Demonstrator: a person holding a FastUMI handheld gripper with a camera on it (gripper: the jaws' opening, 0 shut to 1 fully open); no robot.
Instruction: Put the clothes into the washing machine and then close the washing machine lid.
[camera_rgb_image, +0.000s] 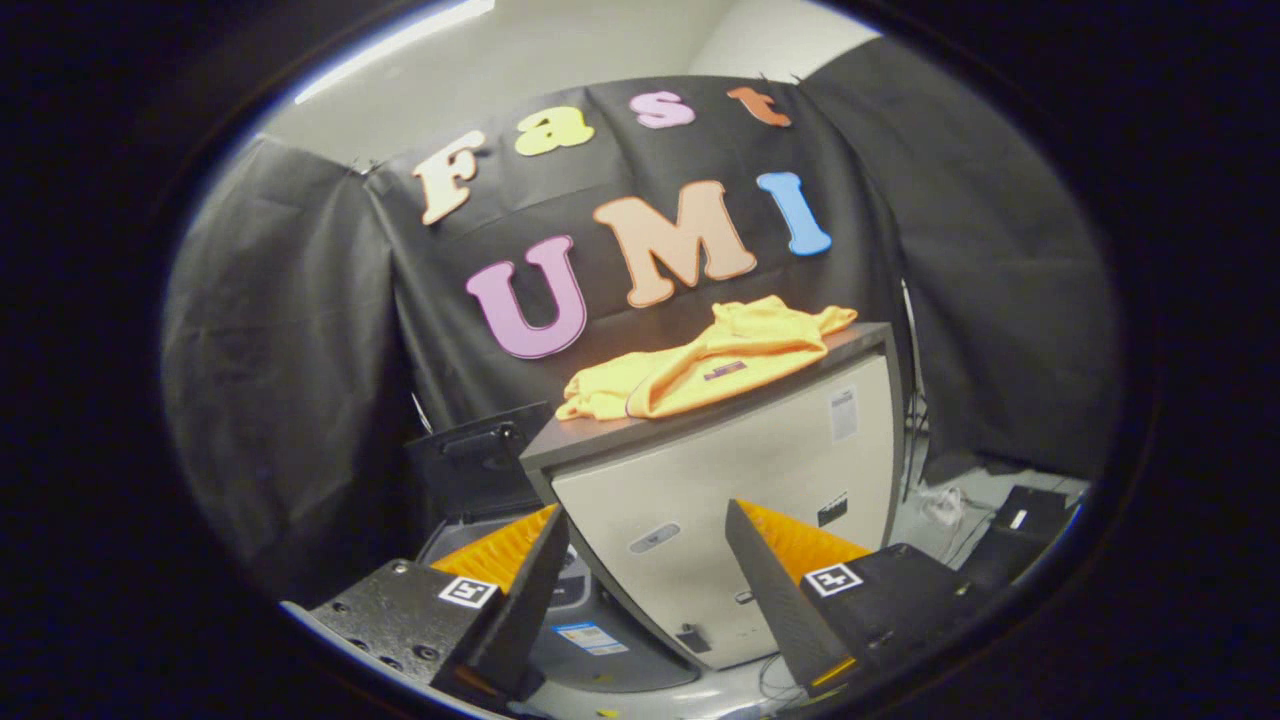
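Gripper view has your tongs spread wide and holding nothing, so you're at the reach for the yellow garment. It lies crumpled on top of the pale cabinet, well beyond the fingers. The washing machine (lid up, it seems) sits lower left. Next: lift, advance, pinch a raised fold.

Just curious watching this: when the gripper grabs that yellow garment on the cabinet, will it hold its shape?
Probably not. The yellow garment lies crumpled in soft folds on the cabinet, so it should droop. It looks light. The open gripper may pinch only one layer.
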